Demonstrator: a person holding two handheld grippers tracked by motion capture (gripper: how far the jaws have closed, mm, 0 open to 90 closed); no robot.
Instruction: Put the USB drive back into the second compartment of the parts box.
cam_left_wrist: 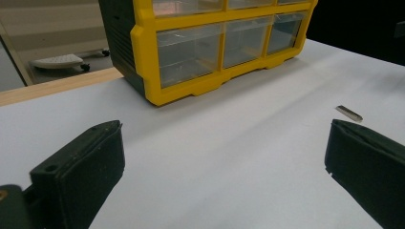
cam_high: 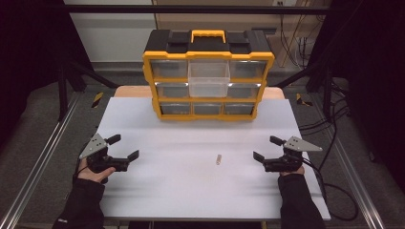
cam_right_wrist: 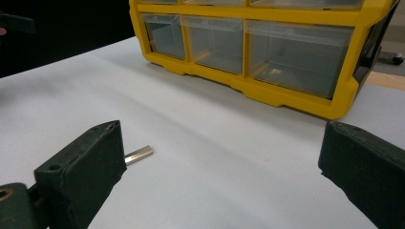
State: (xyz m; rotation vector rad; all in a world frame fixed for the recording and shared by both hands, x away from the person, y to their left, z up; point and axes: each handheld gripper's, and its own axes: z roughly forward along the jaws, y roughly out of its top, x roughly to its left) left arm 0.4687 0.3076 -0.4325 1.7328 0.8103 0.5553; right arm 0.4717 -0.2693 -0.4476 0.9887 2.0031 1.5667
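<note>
A yellow and black drawer cabinet stands at the back of the white table, and its top middle clear drawer is pulled out. The cabinet's lower drawers appear in the left gripper view and the right gripper view. A small metal piece lies flat on the table between the two grippers, also seen as a small sliver and a short bar. My left gripper rests at the table's left, open and empty. My right gripper rests at the right, open and empty.
The white table top spans the view's middle, with a wooden edge behind it. Metal frame rails run along both sides. Cables trail off at the right. A wheeled base sits on the floor beyond the table.
</note>
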